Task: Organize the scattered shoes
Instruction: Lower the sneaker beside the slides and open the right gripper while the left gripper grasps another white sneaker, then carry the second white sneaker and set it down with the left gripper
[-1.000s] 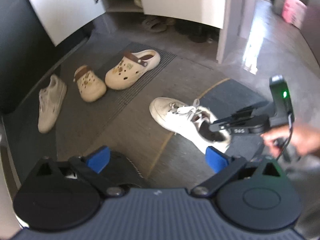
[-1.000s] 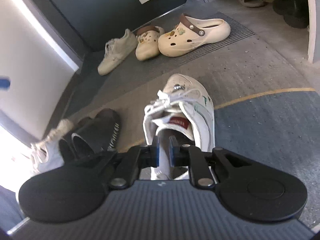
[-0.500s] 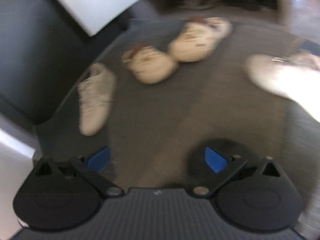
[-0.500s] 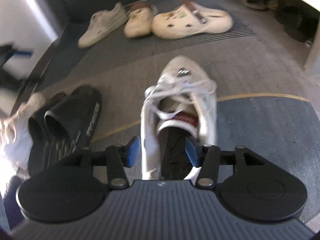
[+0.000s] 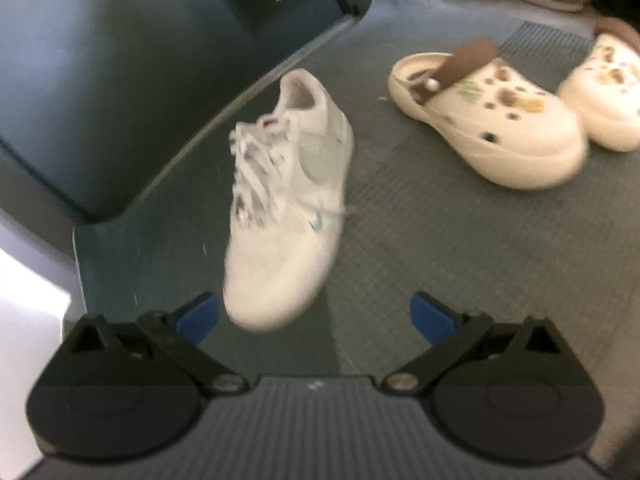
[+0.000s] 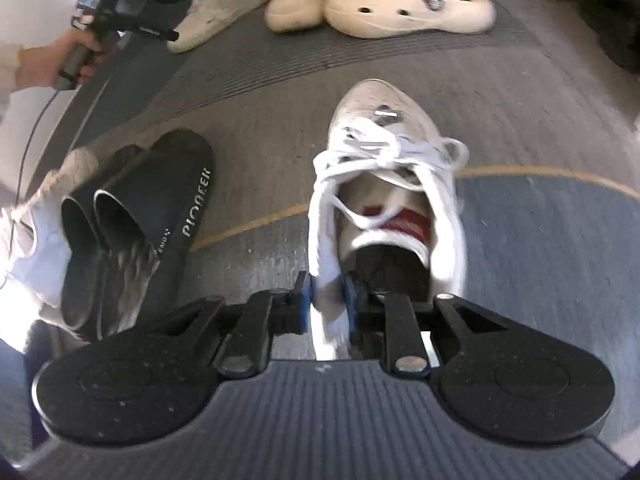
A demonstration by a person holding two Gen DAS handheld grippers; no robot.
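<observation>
Tongs on the right [image 6: 326, 300], just now closing after a brief release, pinch the left collar wall of the near white sneaker [image 6: 384, 200] by its heel opening; a re-grip, by the look of it, so probably ready to lift. Earlier clamped nearer the heel's middle, now shifted to the side wall.

Left tongs [image 5: 314, 316] hang wide open and empty, swung over from the middle of the floor to the far white sneaker [image 5: 288, 200] at the mat's [image 5: 420, 240] left edge, beside the dark wall [image 5: 80, 80]. Toe of that sneaker sits between the blue pads (no contact visible). Likely means a pairing of the two white sneakers.

Near sneaker lies on the floor near the yellow line [image 6: 248, 224], long axis running straight away from the right tongs, toe toward the cream clogs [image 6: 408, 12]. Far sneaker points toe-first at the left tongs, heel toward the wall, axis slightly slanted.

Black slides [image 6: 136, 224] rest left of the near sneaker.
</observation>
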